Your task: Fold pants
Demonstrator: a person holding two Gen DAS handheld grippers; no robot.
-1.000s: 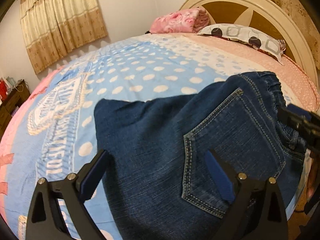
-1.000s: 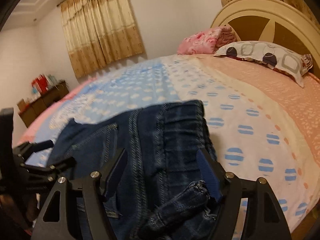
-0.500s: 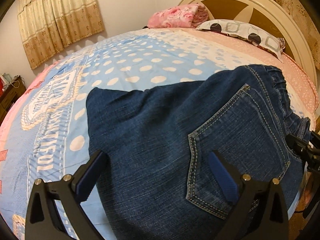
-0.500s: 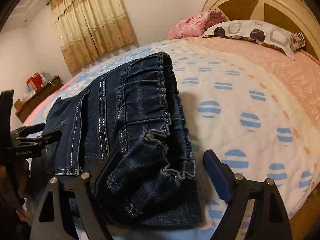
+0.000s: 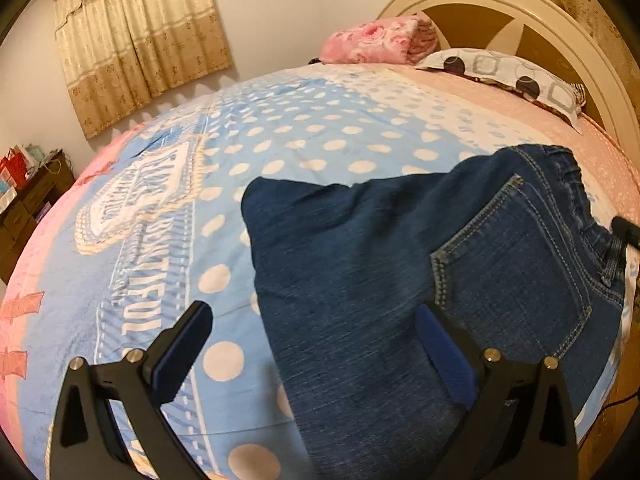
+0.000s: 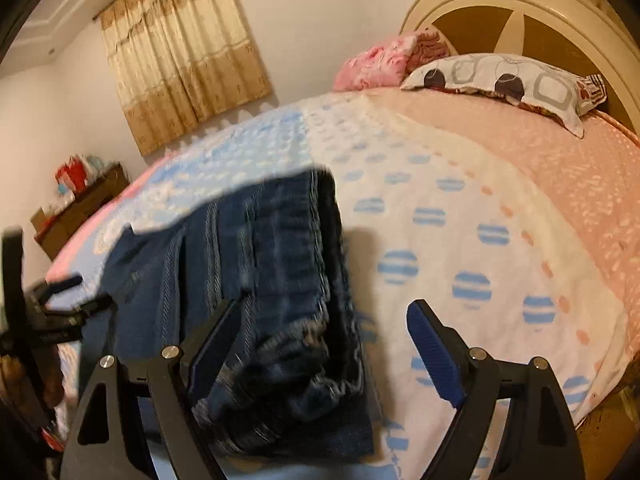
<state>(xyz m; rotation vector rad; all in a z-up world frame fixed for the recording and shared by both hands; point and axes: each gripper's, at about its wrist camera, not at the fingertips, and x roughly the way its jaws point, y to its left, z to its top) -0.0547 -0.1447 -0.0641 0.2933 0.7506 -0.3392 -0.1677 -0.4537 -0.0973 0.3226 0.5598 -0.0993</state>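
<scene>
Dark blue denim pants (image 5: pixel 400 264) lie folded on the bed, back pocket up and elastic waistband toward the right. My left gripper (image 5: pixel 316 332) hovers open over their near left edge, nothing between its fingers. In the right wrist view the same pants (image 6: pixel 256 280) appear blurred, the waistband end bunched near the lens. My right gripper (image 6: pixel 320 336) stands open, its left finger (image 6: pixel 216 344) over the denim and its right finger (image 6: pixel 432 348) over the bedspread; neither pad presses the cloth. The other gripper's tip shows at the right edge (image 5: pixel 624 228) and the left edge (image 6: pixel 56 312).
The bed carries a blue polka-dot blanket (image 5: pixel 224 184) and a pink spread (image 6: pixel 560 184). A patterned pillow (image 5: pixel 508 76) and a folded pink blanket (image 5: pixel 376 42) lie by the curved headboard (image 5: pixel 512 12). A dark dresser (image 5: pixel 24 208) stands far left under curtains (image 5: pixel 140 36).
My right gripper let go of the bunched waistband and opened wide, and the denim dropped onto the bed. Both grippers shifted slightly sideways; the pants lie flatter than before.
</scene>
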